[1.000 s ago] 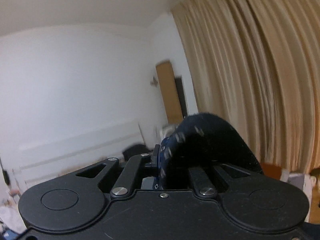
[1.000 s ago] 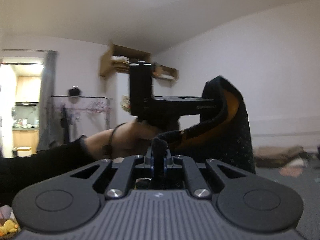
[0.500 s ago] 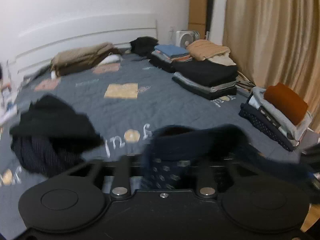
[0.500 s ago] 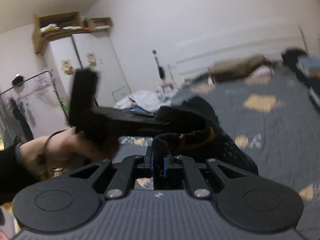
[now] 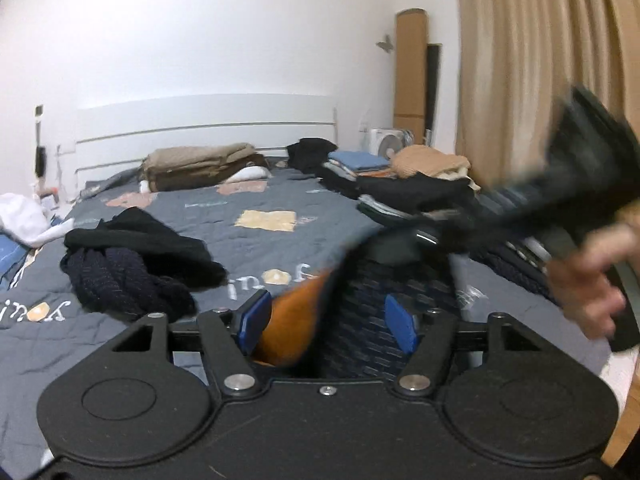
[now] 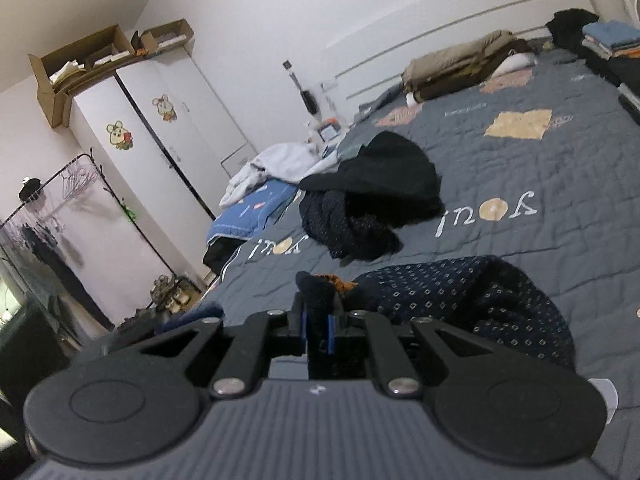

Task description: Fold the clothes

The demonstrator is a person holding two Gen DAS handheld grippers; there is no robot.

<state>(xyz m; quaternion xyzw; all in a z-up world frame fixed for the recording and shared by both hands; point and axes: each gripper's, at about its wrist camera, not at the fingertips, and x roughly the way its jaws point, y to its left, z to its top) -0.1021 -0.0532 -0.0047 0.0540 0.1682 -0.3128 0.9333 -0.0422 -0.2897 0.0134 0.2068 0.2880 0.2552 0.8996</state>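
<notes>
Landmark: the bed [image 6: 560, 184], under a grey quilt, is serving as the reference for every place below.

Garment: a navy patterned garment [image 6: 472, 300] with an orange lining is lying crumpled on the quilt at the near edge of the bed, just in front of both cameras.

Right gripper [image 6: 318, 324]: its blue pads are pressing together on a dark bunched edge of the garment, with a bit of orange showing just behind the pinch. The rest of the cloth is trailing to the right across the quilt.

Left gripper [image 5: 326, 324]: its jaws have just been opening and are now standing apart. The garment is sitting between the two blue pads, orange lining toward the left pad and navy pattern toward the right one. Whether either pad is touching the cloth I cannot tell; nothing is being squeezed.

Hand [image 5: 584, 280]: in the left wrist view a blurred hand is holding the other gripper's black body at the right edge, above the near right side of the bed.

Dark pile [image 6: 368, 200]: unfolded black and navy clothes are lying in a heap on the left half of the bed, well apart from the garment.

Stacks [image 5: 408, 188]: folded clothes are sitting in piles along the right side of the bed, toward the curtain [image 5: 540, 60].

Headboard end: a folded brown blanket [image 5: 200, 166] is lying across the far end of the bed.
</notes>
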